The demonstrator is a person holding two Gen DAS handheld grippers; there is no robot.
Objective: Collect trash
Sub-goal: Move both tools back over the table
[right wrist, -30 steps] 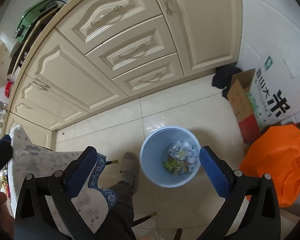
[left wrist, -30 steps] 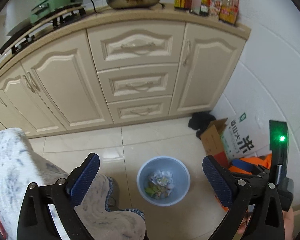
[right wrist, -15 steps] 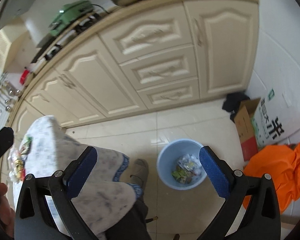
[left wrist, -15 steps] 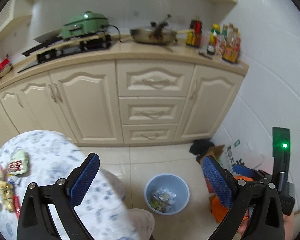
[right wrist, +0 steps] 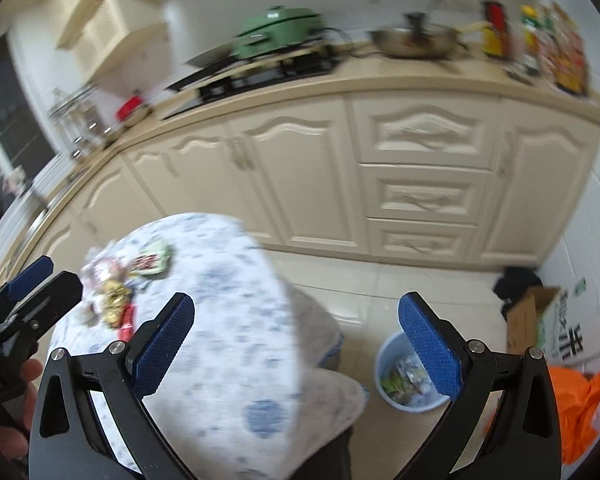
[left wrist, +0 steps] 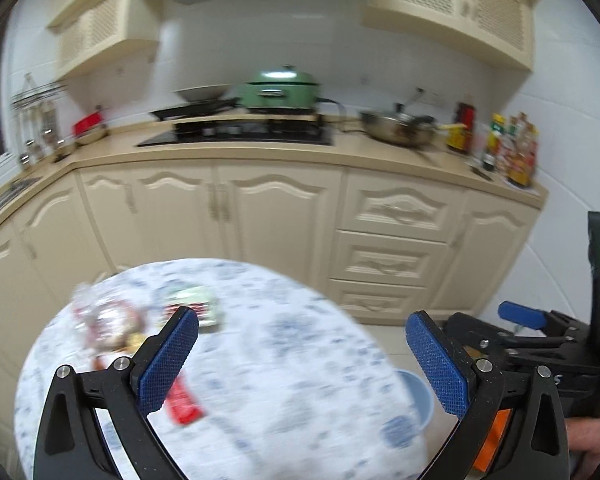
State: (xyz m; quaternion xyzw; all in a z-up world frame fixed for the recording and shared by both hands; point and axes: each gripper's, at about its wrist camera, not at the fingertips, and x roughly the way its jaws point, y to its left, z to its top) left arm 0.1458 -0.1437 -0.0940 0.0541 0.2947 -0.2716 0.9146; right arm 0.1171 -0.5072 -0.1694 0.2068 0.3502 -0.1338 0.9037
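Note:
A round table (left wrist: pixel 284 380) with a white-and-blue cloth carries several wrappers: a red one (left wrist: pixel 184 402), a green-white one (left wrist: pixel 198 306) and a crumpled pile (left wrist: pixel 108 322). They also show in the right wrist view (right wrist: pixel 118 300). A blue bin (right wrist: pixel 408 376) with trash in it stands on the floor right of the table; only its rim (left wrist: pixel 420 396) shows in the left wrist view. My left gripper (left wrist: pixel 300 356) is open and empty above the table. My right gripper (right wrist: pixel 296 344) is open and empty over the table's right edge.
Cream kitchen cabinets (left wrist: pixel 284 220) run behind, with a green pot (left wrist: pixel 280 90), a pan (left wrist: pixel 396 128) and bottles (left wrist: pixel 508 148) on the counter. A cardboard box (right wrist: pixel 532 316), a white sack and orange cloth (right wrist: pixel 580 400) lie right of the bin.
Both grippers have swung up and left, from looking down at the bin to facing the table and counter. The wrappers on the table have come into view. Both stay open.

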